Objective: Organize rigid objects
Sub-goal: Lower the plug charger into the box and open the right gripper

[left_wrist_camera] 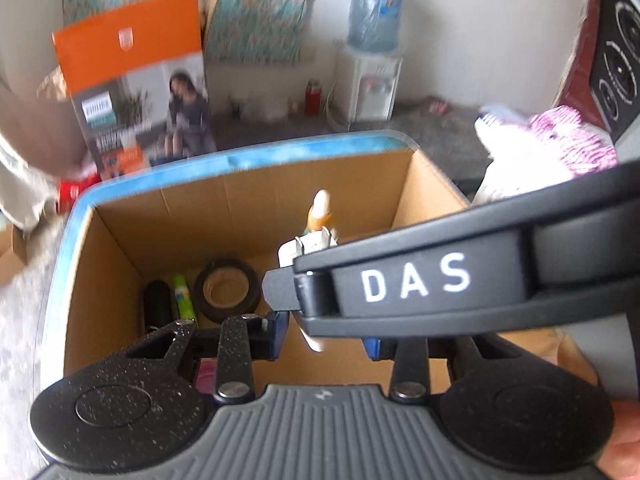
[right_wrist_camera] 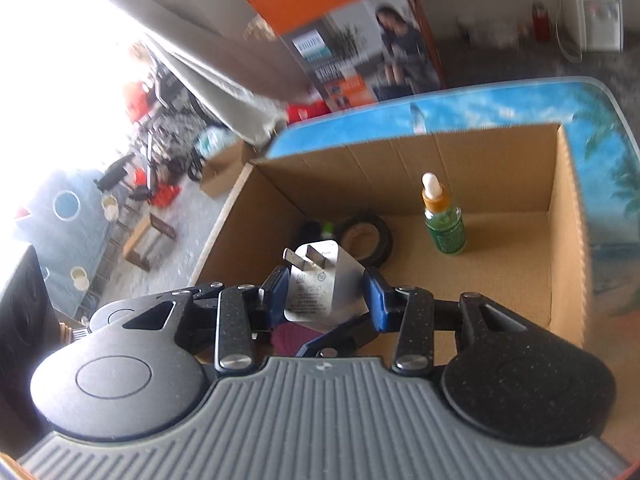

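Note:
An open cardboard box (left_wrist_camera: 240,200) (right_wrist_camera: 400,168) stands on a table with a blue beach print (right_wrist_camera: 500,104). In it are a green dropper bottle (right_wrist_camera: 444,228) (left_wrist_camera: 320,208) standing upright, a black tape roll (left_wrist_camera: 228,288) (right_wrist_camera: 368,236), a green tube (left_wrist_camera: 184,296) and a black cylinder (left_wrist_camera: 158,304). My right gripper (right_wrist_camera: 326,292) is shut on a white plug charger (right_wrist_camera: 316,284) above the box's near side. In the left wrist view that right gripper (left_wrist_camera: 296,264) crosses from the right and covers most of the gap of my left gripper (left_wrist_camera: 326,338). The left blue pads (left_wrist_camera: 280,332) stand apart. Whether they hold anything is hidden.
A pink object (left_wrist_camera: 208,376) (right_wrist_camera: 292,336) lies low under the grippers. Behind the table stand an orange product box (left_wrist_camera: 132,92) (right_wrist_camera: 352,32) and a white water dispenser (left_wrist_camera: 372,84). Pink striped cloth (left_wrist_camera: 560,140) lies at the right. A small wooden stool (right_wrist_camera: 148,240) is on the floor at the left.

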{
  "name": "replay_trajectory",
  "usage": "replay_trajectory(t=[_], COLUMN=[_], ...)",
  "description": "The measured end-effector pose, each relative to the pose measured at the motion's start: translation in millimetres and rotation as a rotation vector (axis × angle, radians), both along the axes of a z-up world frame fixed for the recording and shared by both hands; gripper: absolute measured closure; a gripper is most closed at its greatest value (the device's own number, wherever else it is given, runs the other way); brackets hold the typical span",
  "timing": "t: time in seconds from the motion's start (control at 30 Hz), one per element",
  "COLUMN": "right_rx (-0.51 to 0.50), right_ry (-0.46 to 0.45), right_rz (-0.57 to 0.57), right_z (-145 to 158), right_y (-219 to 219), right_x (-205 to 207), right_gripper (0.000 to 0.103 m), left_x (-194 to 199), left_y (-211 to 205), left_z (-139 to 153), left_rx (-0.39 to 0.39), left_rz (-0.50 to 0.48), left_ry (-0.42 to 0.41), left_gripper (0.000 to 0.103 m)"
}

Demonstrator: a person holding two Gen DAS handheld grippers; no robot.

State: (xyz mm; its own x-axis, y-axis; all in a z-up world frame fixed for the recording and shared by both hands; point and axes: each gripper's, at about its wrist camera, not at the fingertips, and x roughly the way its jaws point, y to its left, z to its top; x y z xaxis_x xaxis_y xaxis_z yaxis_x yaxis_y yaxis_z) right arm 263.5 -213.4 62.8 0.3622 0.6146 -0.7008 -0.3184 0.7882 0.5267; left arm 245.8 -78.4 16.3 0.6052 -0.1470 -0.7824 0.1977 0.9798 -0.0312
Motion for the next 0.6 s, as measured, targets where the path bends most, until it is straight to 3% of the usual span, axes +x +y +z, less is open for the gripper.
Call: replay_trajectory(t=[0.3,0.6], right_rx=[-0.014,-0.048], right_ry=[0.163,0.218], right_rz=[0.02,0.046], right_z=[-60.7,-84.4], right_y=[20.8,38.2], right_x=[43.6,55.0], right_gripper=[0.065,0.065], left_x=[46.6,52.5], left_y=[18.8,29.6], left_z=[-40.5,-40.8], left_rx=[0.004,-0.057], left_rz=[0.076,0.113], left_ry=[0.183,0.283], left_gripper=[0.065,0.06])
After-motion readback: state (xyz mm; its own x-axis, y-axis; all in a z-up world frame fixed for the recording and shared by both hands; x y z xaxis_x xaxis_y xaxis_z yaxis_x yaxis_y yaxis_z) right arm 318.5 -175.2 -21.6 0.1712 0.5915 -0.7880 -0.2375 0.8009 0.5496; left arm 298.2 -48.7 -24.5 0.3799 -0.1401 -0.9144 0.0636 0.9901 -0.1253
